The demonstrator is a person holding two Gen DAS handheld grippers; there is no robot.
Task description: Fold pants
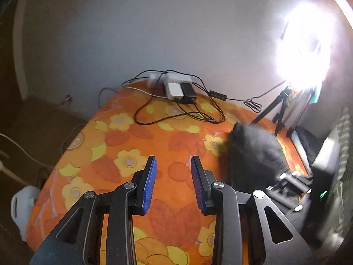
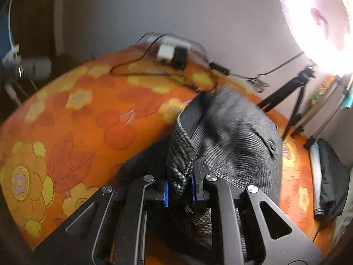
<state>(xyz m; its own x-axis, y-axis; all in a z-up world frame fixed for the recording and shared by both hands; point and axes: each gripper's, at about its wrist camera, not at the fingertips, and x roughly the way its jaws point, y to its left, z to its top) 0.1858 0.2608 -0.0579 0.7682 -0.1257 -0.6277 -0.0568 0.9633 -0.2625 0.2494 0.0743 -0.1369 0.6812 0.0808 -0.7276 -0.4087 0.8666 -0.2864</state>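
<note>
The pants [image 2: 233, 137] are dark grey with a fine check, bunched on the orange flowered tablecloth [image 2: 72, 119]. My right gripper [image 2: 179, 187] is shut on a fold of the pants and holds it up off the table; the cloth is blurred. In the left wrist view the pants [image 1: 253, 152] lie as a dark heap to the right. My left gripper [image 1: 173, 165] is open and empty above bare tablecloth [image 1: 123, 141], left of the pants. The right gripper [image 1: 291, 185] shows there at the right edge, behind the heap.
A white power strip with adapters [image 1: 177, 87] and tangled black cables [image 1: 176, 112] lie at the table's far edge by the wall. A black tripod [image 1: 276, 110] with a very bright lamp [image 1: 304, 48] stands at the far right. Dark folded clothes [image 2: 328, 176] lie at the right edge.
</note>
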